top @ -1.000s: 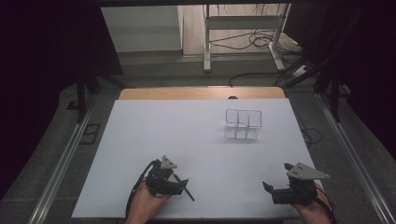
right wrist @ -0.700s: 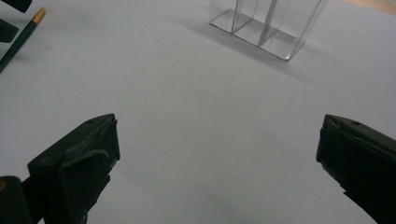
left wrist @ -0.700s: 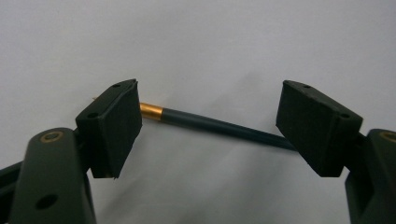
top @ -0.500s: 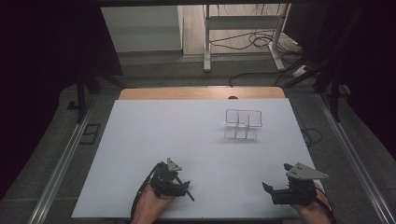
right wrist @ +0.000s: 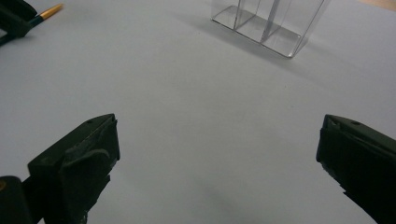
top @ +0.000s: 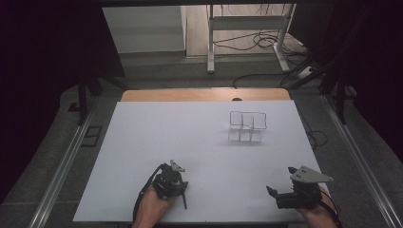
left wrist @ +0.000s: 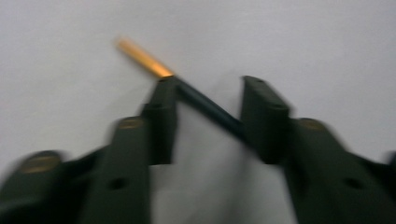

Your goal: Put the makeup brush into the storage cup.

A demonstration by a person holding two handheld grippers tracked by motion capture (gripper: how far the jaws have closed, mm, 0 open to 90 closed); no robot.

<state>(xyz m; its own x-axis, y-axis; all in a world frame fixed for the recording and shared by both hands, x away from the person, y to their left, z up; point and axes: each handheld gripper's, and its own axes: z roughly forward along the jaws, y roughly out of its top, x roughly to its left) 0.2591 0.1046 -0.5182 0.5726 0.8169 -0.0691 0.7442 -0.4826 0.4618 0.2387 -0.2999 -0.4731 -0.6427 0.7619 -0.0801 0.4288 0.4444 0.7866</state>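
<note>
White tabletop (top: 142, 142), dim room beyond. Dark pen (left wrist: 210, 108), gold-tipped, lies near the front left edge, clamped between the left tongs (left wrist: 208, 112), jaws just closed. Right tongs (right wrist: 217, 154) gape wide, holding nothing. Clear divided organizer (top: 247, 127) stands well apart.

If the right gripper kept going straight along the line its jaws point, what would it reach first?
Probably the clear plastic organizer. In the right gripper view, bare white table lies between the open right gripper and the organizer, which sits ahead and slightly right. Depth is hard to judge, so it might pass just beside it.
</note>
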